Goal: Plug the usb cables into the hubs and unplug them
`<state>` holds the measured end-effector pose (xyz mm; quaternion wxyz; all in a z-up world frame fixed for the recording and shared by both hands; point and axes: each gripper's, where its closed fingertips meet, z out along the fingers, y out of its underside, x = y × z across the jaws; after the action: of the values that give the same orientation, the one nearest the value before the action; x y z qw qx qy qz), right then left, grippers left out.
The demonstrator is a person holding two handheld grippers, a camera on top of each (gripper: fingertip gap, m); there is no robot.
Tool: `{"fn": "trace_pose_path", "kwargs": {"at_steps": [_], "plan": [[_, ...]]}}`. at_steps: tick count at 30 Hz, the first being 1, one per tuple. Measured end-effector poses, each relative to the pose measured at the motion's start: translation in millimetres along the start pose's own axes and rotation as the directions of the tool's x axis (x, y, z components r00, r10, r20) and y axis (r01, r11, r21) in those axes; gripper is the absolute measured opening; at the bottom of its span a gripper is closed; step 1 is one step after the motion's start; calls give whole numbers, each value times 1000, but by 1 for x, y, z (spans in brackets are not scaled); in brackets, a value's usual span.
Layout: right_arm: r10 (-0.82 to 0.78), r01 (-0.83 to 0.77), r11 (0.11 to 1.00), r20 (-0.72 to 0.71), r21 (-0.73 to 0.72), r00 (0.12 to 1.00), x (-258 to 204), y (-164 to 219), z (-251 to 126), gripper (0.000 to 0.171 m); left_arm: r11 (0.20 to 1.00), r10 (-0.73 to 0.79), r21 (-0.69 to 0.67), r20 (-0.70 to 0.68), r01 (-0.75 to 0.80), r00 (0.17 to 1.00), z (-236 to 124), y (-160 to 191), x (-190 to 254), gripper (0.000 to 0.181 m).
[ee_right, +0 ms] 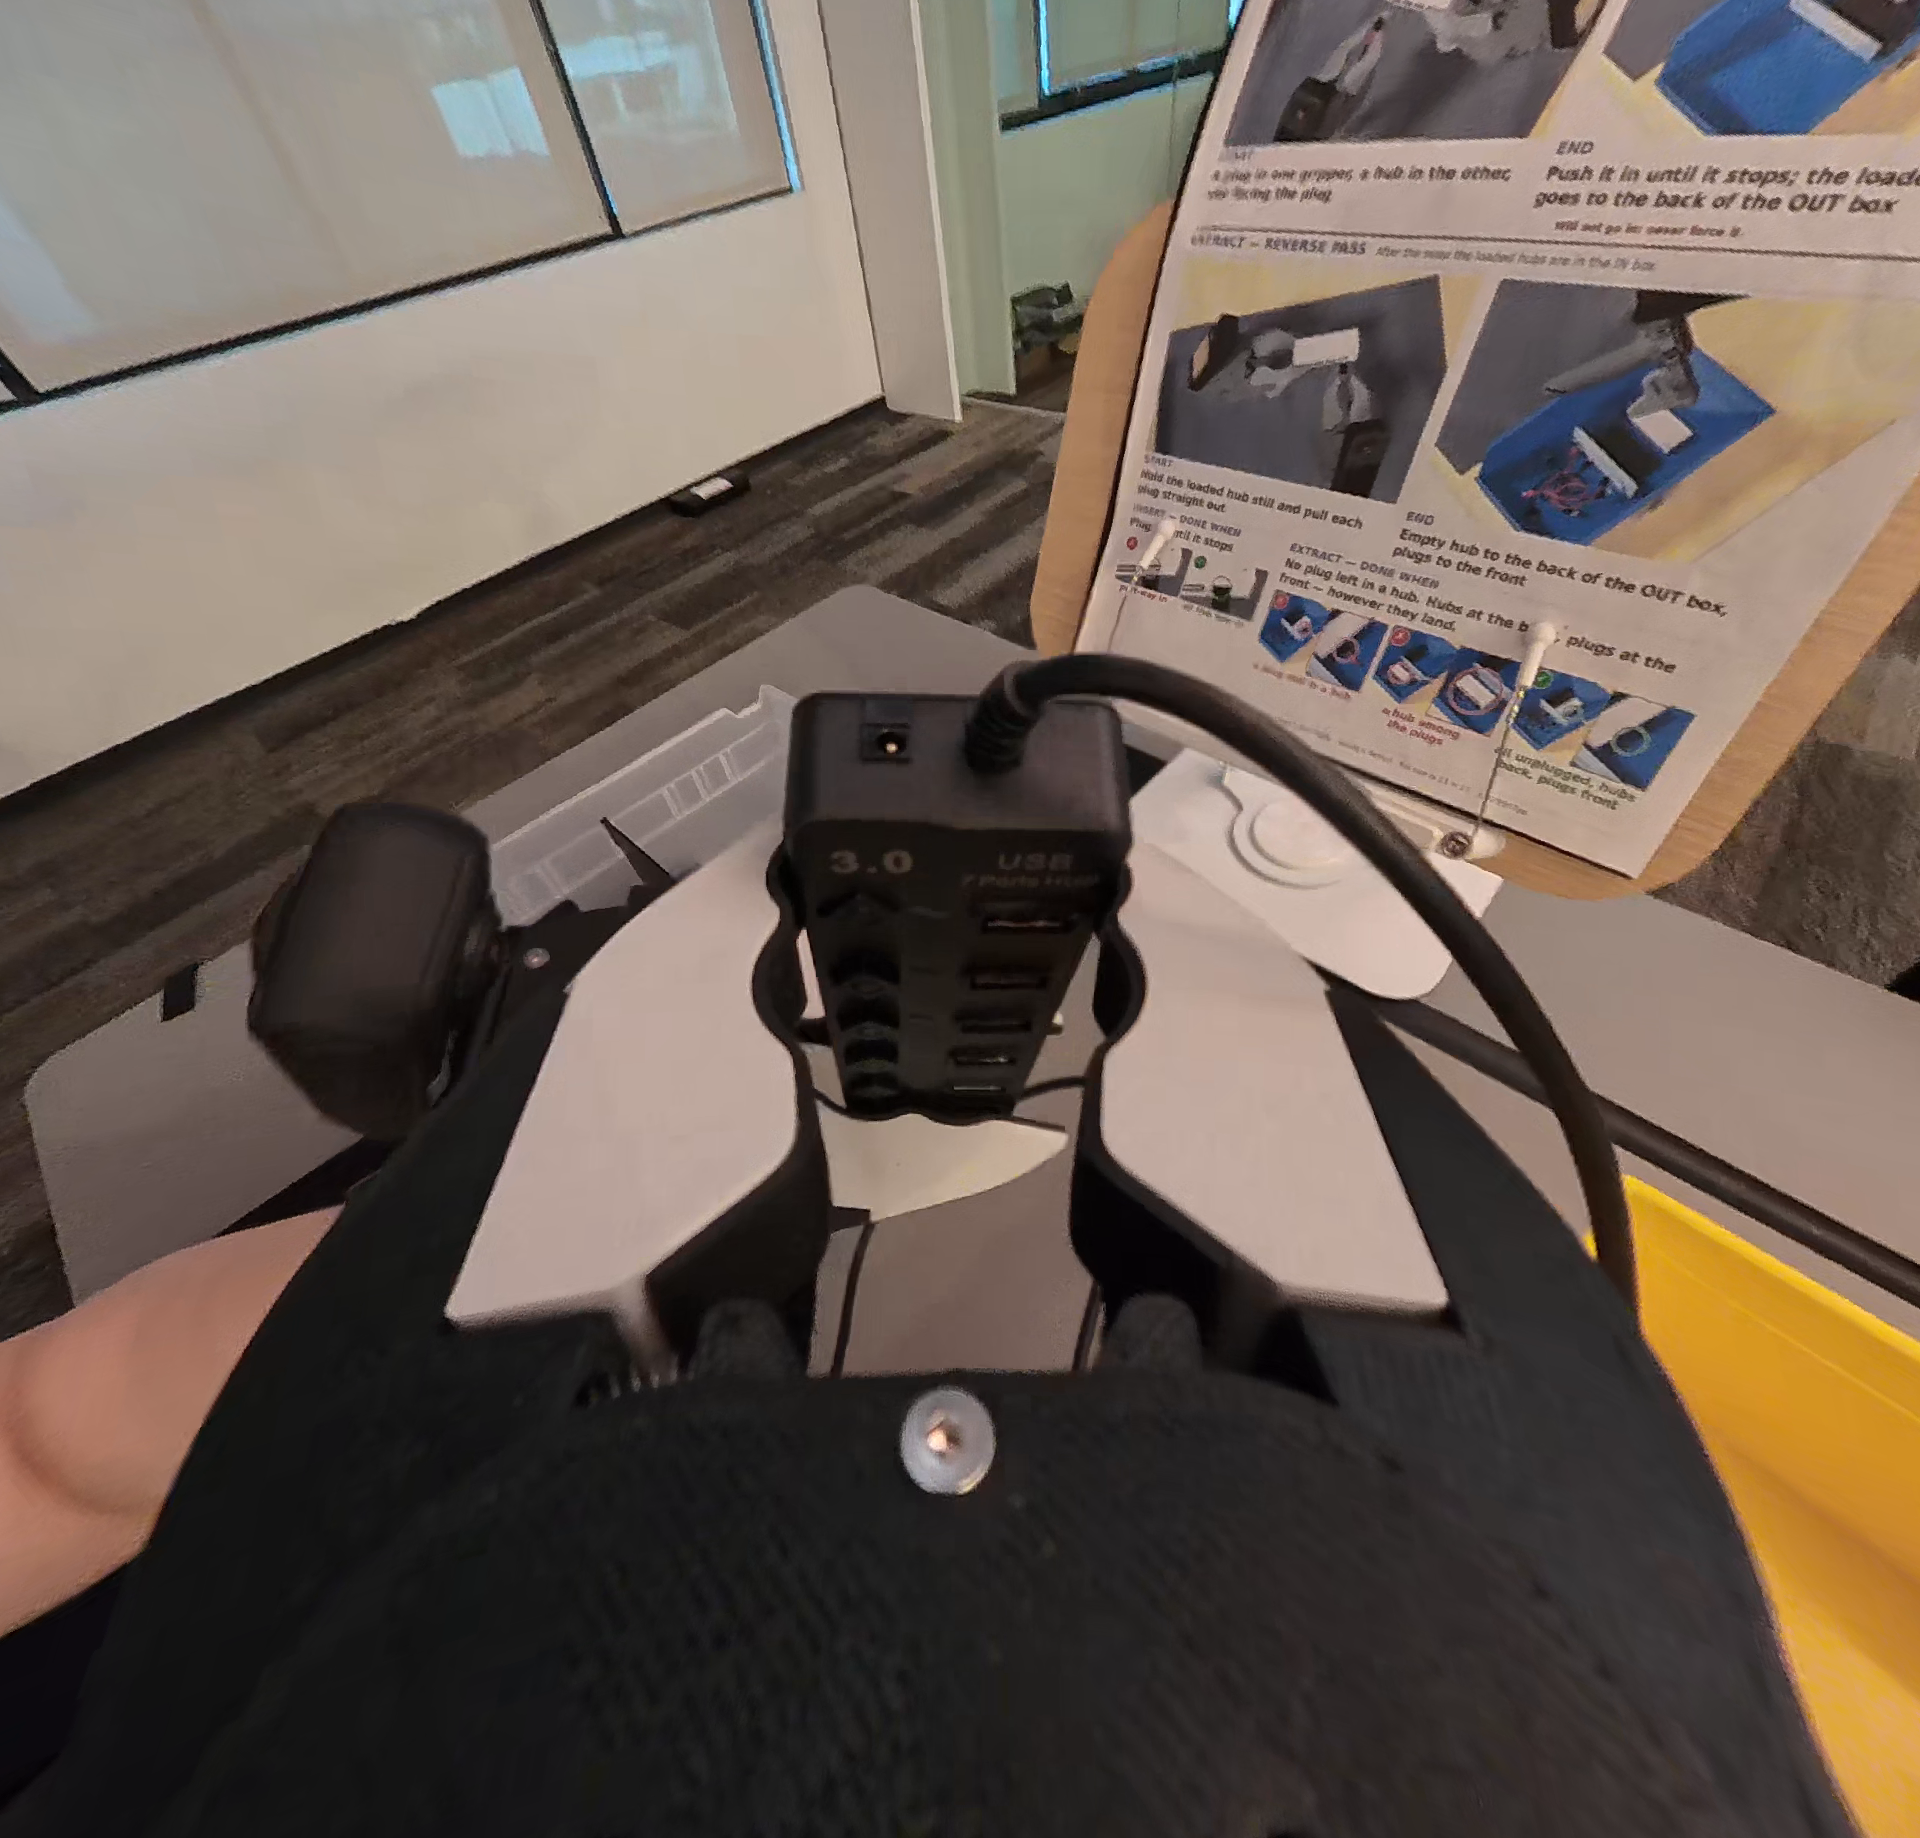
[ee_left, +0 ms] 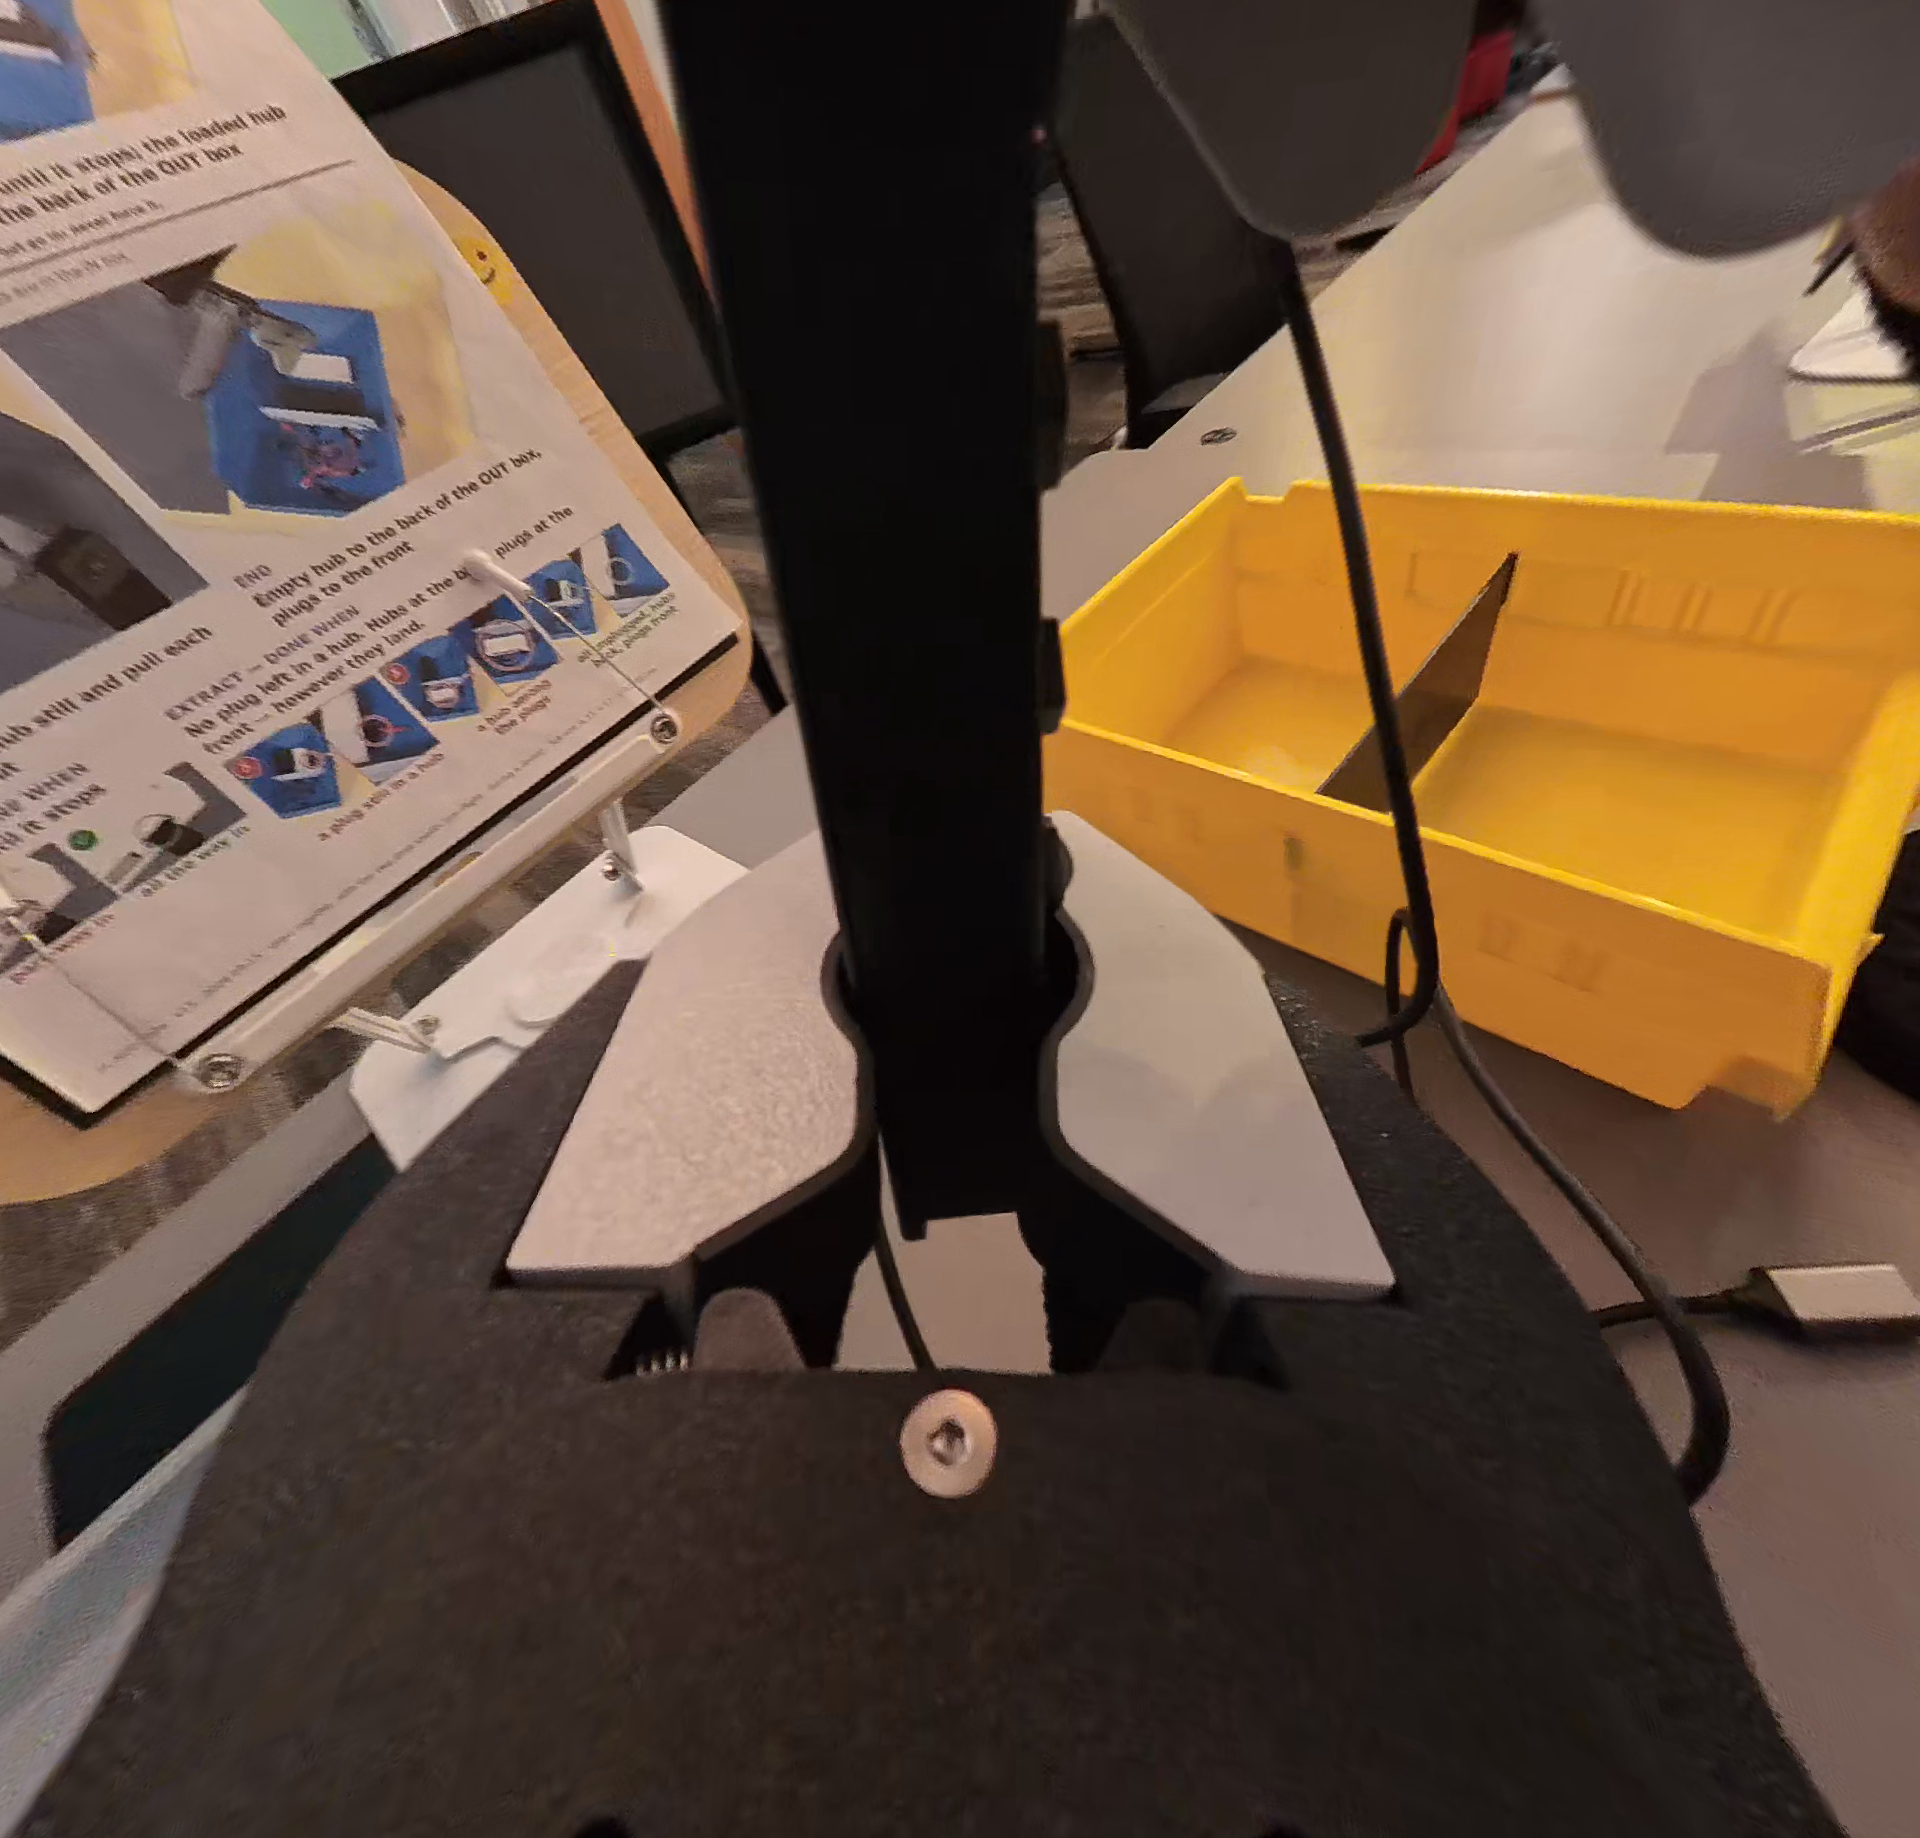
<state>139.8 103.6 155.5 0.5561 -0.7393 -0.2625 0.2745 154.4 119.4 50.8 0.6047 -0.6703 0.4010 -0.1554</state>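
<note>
Both tools, left (ee_left: 951, 1082) and right (ee_right: 945, 1009), pinching one black hub (ee_right: 951, 884) upright beside the yellow bin (ee_left: 1455, 853) (ports facing right camera, apparently steadied for plugging); its cable (ee_right: 1403, 853) loops binward

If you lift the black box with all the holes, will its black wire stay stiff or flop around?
Probably flop. The wire leaves the hub in a drooping curve, so it likely bends easily and trails behind. The hub itself looks like rigid plastic; the right gripper pinches its sides without denting them. Its smooth sides might slip if held loosely.
</note>
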Motion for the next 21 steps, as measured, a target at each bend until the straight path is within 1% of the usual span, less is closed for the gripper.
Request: {"fn": "trace_pose_path", "kwargs": {"at_steps": [1, 3, 6, 9, 11, 12, 13, 15, 16, 18, 21], "plan": [[-2, 2, 1000, 15, 17, 1000, -2, -1, -1, 55, 1000, -19, 8, -13, 19, 1000, 0, 0, 0, 26], [-5, 3, 999, 68, 34, 998, -11, -2, -7, 64, 999, -45, 14, -36, 46, 998, -3, 1, -1, 27], [-38, 35, 999, 139, 24, 990, -30, -2, -32, 67, 994, -102, 29, -67, 104, 993, -9, 3, -7, 26], [-171, 154, 982, 179, 106, 969, -53, -8, -69, 66, 988, -144, 36, -76, 147, 987, -17, 4, -18, 26], [-261, 236, 959, 170, 155, 950, -61, -1, -87, 65, 987, -150, 41, -69, 153, 986, -25, 2, -27, 26], [-279, 254, 954, 159, 158, 947, -61, 9, -92, 63, 986, -156, 50, -61, 159, 986, -29, 0, -31, 26], [-287, 267, 954, 160, 134, 944, -61, 25, -95, 62, 984, -164, 60, -57, 168, 985, -33, -2, -36, 26], [-286, 284, 958, 139, 38, 948, -53, 71, -98, 57, 978, -187, 77, -59, 191, 981, -41, -7, -43, 26], [-292, 295, 956, 114, -6, 949, -48, 96, -99, 56, 976, -197, 81, -65, 202, 978, -44, -8, -45, 26], [-309, 313, 945, 47, -94, 950, -33, 146, -101, 48, 972, -209, 88, -76, 216, 975, -49, -11, -49, 26], [-299, 290, 932, -13, -216, 954, -18, 215, -106, 45, 969, -217, 98, -85, 225, 972, -53, -13, -51, 26]]}}
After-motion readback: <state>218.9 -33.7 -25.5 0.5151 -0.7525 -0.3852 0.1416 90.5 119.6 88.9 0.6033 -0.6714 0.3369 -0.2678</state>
